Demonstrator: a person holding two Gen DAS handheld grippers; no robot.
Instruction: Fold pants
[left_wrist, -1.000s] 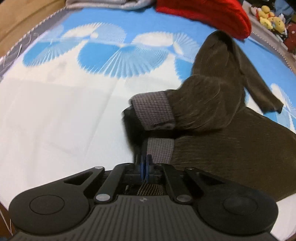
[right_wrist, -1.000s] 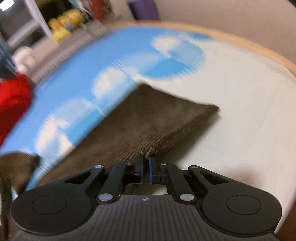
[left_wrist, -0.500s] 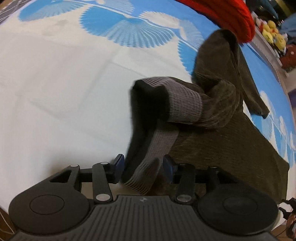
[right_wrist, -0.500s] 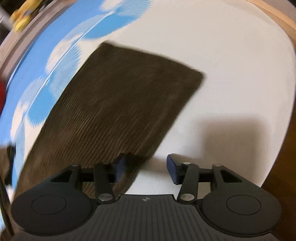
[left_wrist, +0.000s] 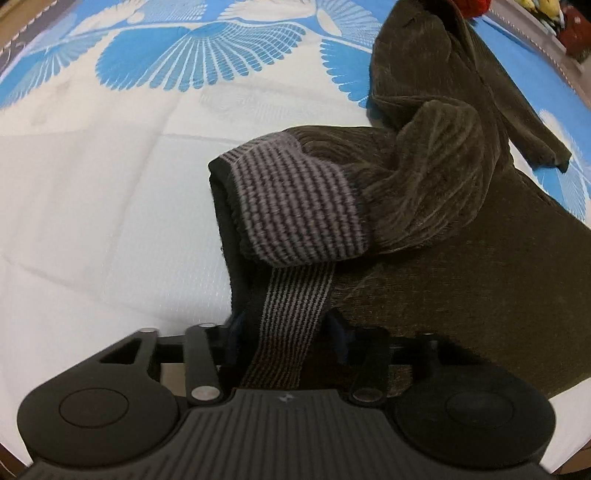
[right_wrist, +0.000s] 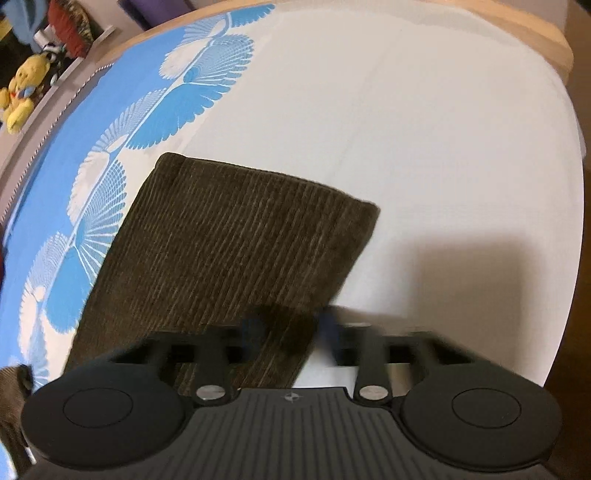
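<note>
Dark brown corduroy pants (left_wrist: 461, 236) lie on a bed. Their grey striped elastic waistband (left_wrist: 299, 206) is bunched in front of my left gripper (left_wrist: 286, 332). The jaws stand apart with a strip of waistband lying loose between them, so this gripper is open. In the right wrist view the flat leg end (right_wrist: 236, 240) of the pants lies on the sheet. My right gripper (right_wrist: 291, 332) is open over the leg's near right edge, with cloth between the blurred fingers.
The bedsheet (right_wrist: 424, 129) is white with blue fan patterns (left_wrist: 207, 55). A red garment (left_wrist: 476, 7) lies at the far edge. Yellow stuffed toys (right_wrist: 18, 96) sit on a shelf beyond the bed. The wooden bed frame (right_wrist: 539, 40) shows at the right.
Both grippers, shut on the pants one second ago, have opened and let the cloth go. The waistband has dropped onto the bed and the leg end lies flat.
</note>
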